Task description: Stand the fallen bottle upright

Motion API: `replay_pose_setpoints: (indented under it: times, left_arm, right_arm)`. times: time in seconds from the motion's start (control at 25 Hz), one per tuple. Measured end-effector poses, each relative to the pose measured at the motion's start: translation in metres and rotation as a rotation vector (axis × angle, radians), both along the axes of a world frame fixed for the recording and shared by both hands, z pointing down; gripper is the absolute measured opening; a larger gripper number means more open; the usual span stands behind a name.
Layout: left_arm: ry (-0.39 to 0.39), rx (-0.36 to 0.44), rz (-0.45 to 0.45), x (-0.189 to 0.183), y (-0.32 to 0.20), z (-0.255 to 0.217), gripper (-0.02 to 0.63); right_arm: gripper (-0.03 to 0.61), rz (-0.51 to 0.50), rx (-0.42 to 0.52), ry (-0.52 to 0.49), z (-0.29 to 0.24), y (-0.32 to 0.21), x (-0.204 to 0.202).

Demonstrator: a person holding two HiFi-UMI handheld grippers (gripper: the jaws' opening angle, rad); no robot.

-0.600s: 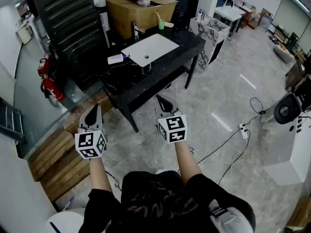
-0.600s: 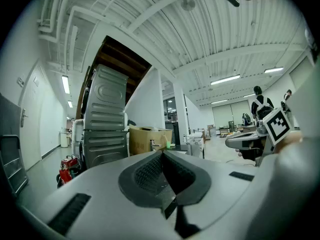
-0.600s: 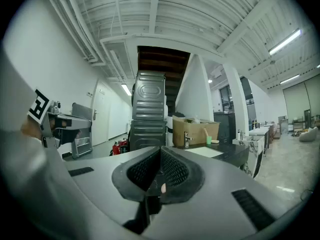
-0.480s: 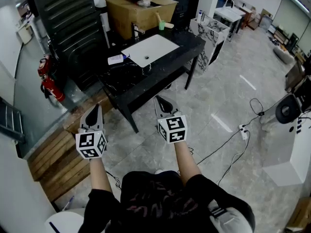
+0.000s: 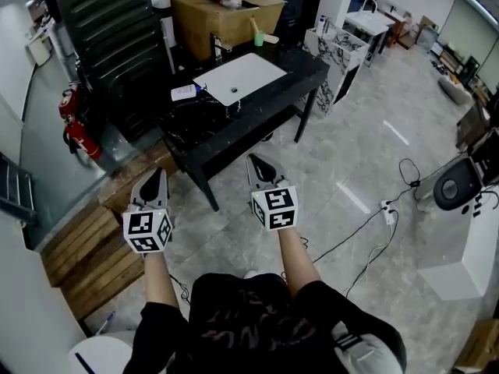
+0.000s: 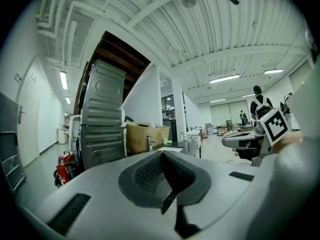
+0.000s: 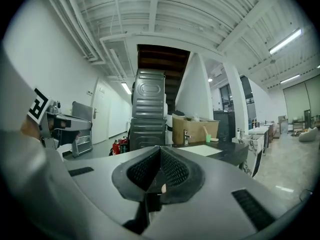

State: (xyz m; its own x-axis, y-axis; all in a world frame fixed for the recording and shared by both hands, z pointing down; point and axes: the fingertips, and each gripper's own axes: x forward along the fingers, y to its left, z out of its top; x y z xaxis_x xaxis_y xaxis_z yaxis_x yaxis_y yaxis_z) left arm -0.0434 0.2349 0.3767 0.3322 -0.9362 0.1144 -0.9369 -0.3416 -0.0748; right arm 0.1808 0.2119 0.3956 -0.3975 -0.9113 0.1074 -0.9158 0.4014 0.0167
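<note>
The fallen bottle point(image 5: 185, 93) lies on its side on the black counter point(image 5: 204, 123), just left of the white sink basin point(image 5: 240, 78), with a cardboard box point(image 5: 226, 10) and a green cup point(image 5: 258, 39) behind the basin at the far edge. Well short of the counter, over the tiled floor, the left gripper point(image 5: 156, 173) and the right gripper point(image 5: 253, 160) are held roughly level and side by side. Each has its jaws pressed together with nothing between them.

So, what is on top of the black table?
A white sink, a fallen white bottle beside it, a tap and a green cup. The cardboard box covers whatever lies behind it.
</note>
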Motion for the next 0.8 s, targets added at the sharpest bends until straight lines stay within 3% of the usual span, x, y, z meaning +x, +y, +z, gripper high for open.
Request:
replay_pose_setpoints:
  times: [0.44,0.8]
  left_arm:
    - [-0.015,-0.03,-0.015,0.003,-0.012,0.009,0.016]
    - [-0.004,-0.059,-0.017,-0.005,-0.073,0.03,0.015]
  right_arm:
    - [0.015,-0.024,-0.028,0.007,0.022,-0.012,0.002]
    - [0.015,-0.036,-0.049,0.013,0.037,-0.07,-0.006]
